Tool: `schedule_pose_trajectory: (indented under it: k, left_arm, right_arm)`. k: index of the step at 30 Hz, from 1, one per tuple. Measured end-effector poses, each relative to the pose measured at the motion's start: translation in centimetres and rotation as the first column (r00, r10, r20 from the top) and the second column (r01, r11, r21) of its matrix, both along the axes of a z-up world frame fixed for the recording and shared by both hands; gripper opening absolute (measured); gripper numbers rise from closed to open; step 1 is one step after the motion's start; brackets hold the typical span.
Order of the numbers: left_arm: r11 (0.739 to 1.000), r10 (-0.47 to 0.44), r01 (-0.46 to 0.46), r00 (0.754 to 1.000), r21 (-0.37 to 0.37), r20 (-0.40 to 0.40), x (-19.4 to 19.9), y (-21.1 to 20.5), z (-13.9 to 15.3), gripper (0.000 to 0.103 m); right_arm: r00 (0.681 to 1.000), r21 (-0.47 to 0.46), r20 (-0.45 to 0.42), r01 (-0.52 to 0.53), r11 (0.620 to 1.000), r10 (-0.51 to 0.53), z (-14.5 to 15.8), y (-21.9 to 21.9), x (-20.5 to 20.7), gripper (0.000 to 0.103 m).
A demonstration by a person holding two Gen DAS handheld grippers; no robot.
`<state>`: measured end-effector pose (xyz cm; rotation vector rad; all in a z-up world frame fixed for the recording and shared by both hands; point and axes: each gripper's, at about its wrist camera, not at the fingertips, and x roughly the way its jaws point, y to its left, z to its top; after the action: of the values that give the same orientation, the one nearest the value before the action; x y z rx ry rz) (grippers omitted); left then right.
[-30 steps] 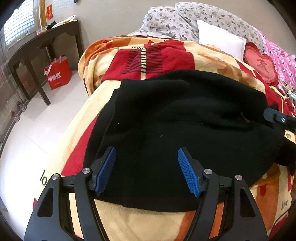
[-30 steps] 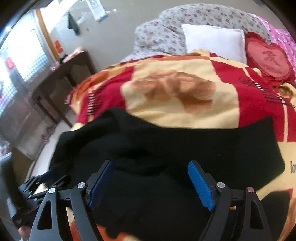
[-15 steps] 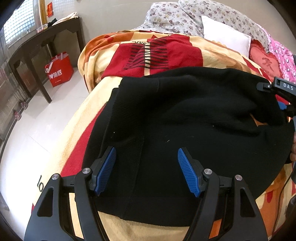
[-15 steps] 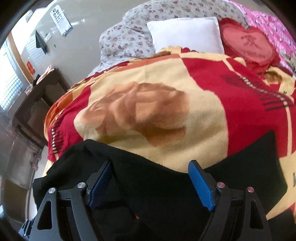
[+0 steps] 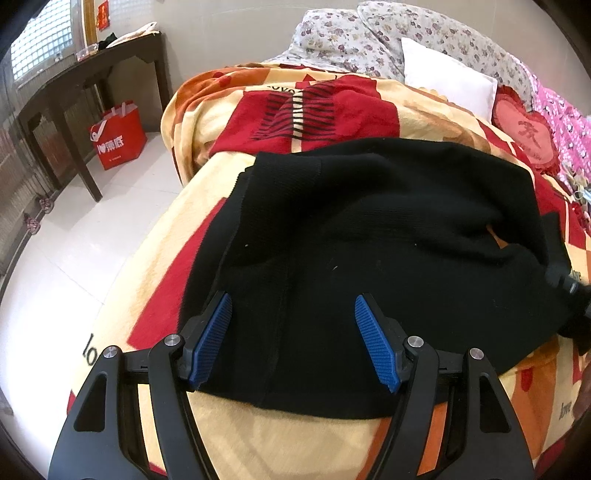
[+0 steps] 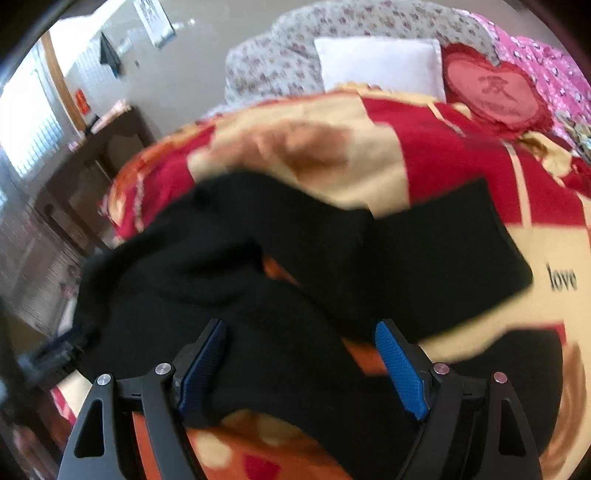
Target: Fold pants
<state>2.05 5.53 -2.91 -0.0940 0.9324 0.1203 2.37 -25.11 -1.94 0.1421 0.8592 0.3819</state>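
The black knit pants (image 5: 369, 236) lie spread and rumpled on the red and yellow blanket (image 5: 207, 206). My left gripper (image 5: 291, 332) is open and empty, its blue pads hovering over the near edge of the pants. My right gripper (image 6: 299, 362) is open and empty above the other side of the pants (image 6: 258, 266), where one leg end (image 6: 454, 240) stretches to the right. The right view is blurred. Part of the right gripper (image 5: 565, 284) shows at the right edge of the left wrist view.
A white pillow (image 5: 447, 77), floral pillows (image 5: 369, 33) and a red heart cushion (image 5: 524, 133) lie at the head of the bed. A dark wooden table (image 5: 85, 77) and a red bag (image 5: 118, 136) stand on the white floor left of the bed.
The right gripper has swung back down and left over the pants, having looked up the bed half a second ago. The pants now lie more bunched. The left gripper barely moved.
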Motion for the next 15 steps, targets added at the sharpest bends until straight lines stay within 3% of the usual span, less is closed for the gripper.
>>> schedule_pose_trajectory:
  k: [4,7,11,15]
  left_arm:
    - [1.0,0.003,-0.003,1.0,-0.001,0.003,-0.7,0.2,0.3,0.07]
    - [1.0,-0.001,0.001,1.0,-0.019,-0.009,-1.3,0.6,0.5,0.07]
    - [0.995,-0.012,0.01,1.0,-0.102,-0.012,-2.6,2.1,0.8,0.07]
    - [0.995,0.017,-0.018,1.0,-0.094,-0.016,-3.3,3.0,0.8,0.07]
  right_arm:
    - [0.998,0.013,-0.062,0.004,1.0,-0.003,-1.8,-0.9,-0.3,0.081]
    - [0.999,0.024,-0.03,-0.014,1.0,0.015,-1.0,-1.2,-1.4,0.081]
    - [1.0,0.061,0.027,-0.003,0.998,0.001,0.7,-3.2,-3.2,0.081]
    - [0.999,0.097,0.031,0.034,0.995,-0.037,1.2,-5.1,-4.0,0.081]
